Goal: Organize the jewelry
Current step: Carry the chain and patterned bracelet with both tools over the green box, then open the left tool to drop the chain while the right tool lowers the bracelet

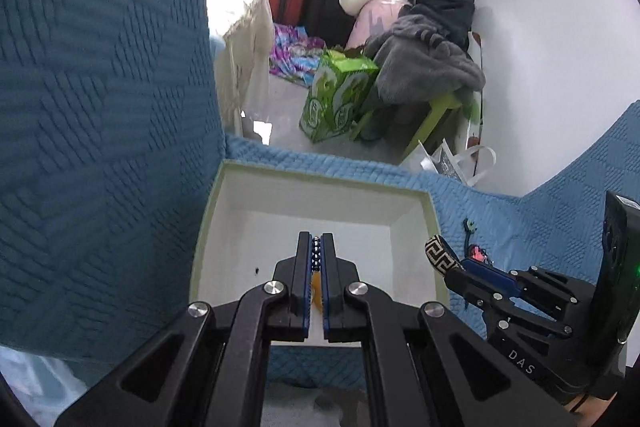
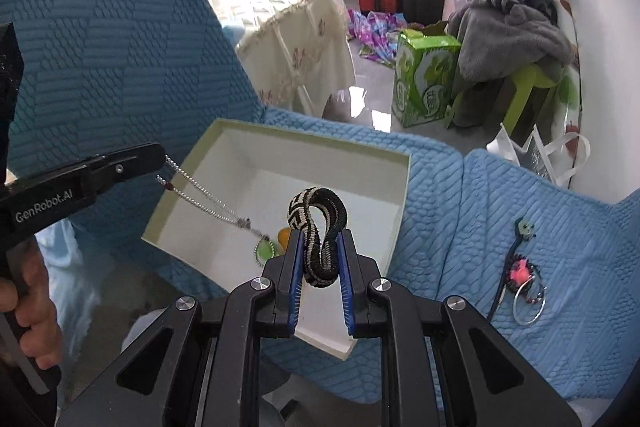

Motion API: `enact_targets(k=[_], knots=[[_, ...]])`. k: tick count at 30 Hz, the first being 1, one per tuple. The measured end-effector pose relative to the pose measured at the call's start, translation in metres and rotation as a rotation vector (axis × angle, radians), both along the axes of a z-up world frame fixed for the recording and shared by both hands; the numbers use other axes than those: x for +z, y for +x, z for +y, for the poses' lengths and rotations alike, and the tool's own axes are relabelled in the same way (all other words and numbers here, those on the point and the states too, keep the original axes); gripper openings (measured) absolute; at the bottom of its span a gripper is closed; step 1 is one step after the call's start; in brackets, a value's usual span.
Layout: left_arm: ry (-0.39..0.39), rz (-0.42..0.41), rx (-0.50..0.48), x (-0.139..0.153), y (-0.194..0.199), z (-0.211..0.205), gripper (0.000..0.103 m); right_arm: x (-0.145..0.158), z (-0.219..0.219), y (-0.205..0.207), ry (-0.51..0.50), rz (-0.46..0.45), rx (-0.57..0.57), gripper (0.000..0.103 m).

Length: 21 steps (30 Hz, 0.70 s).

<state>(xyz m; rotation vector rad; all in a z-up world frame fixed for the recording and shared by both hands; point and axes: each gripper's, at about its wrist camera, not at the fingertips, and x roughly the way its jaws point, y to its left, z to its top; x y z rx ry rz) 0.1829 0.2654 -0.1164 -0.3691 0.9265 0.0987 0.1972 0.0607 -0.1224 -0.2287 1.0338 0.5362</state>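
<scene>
Jewelry being carried over box (image 2: 400,187).
L gripper (image 1: 316,255) clenched on limp chain (image 2: 208,197); R gripper (image 2: 320,251) squeezing soft woven band (image 2: 320,215) mid-loop.

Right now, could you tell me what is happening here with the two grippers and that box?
A person is sorting jewelry into an open white box on a blue quilted cover. The left gripper is shut on a beaded chain that hangs into the box. The right gripper is shut on a black-and-white woven bracelet, held over the box. Another piece with a metal ring lies on the cover, not yet picked up.
</scene>
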Motion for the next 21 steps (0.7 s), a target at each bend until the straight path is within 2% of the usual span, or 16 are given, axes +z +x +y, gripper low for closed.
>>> enact_targets(k=[8, 12, 16, 20, 21], knots=[[-0.023, 0.074, -0.013, -0.055, 0.006, -0.004, 0.001, -0.033, 0.004, -0.001, -0.022, 0.047, -0.017, 0.015], [-0.027, 0.099, -0.007, -0.070, 0.005, -0.007, 0.001, -0.043, 0.004, -0.001, -0.028, 0.061, -0.031, 0.016], [-0.027, 0.098, -0.008, -0.072, 0.004, -0.011, 0.001, -0.044, 0.002, -0.001, -0.027, 0.076, -0.034, 0.019], [-0.036, 0.068, 0.001, -0.057, 0.002, -0.012, 0.004, -0.035, 0.000, -0.001, -0.011, 0.062, -0.025, 0.024], [-0.048, 0.069, 0.007, -0.054, 0.002, -0.012, 0.004, -0.031, -0.001, -0.001, -0.002, 0.061, -0.020, 0.028]])
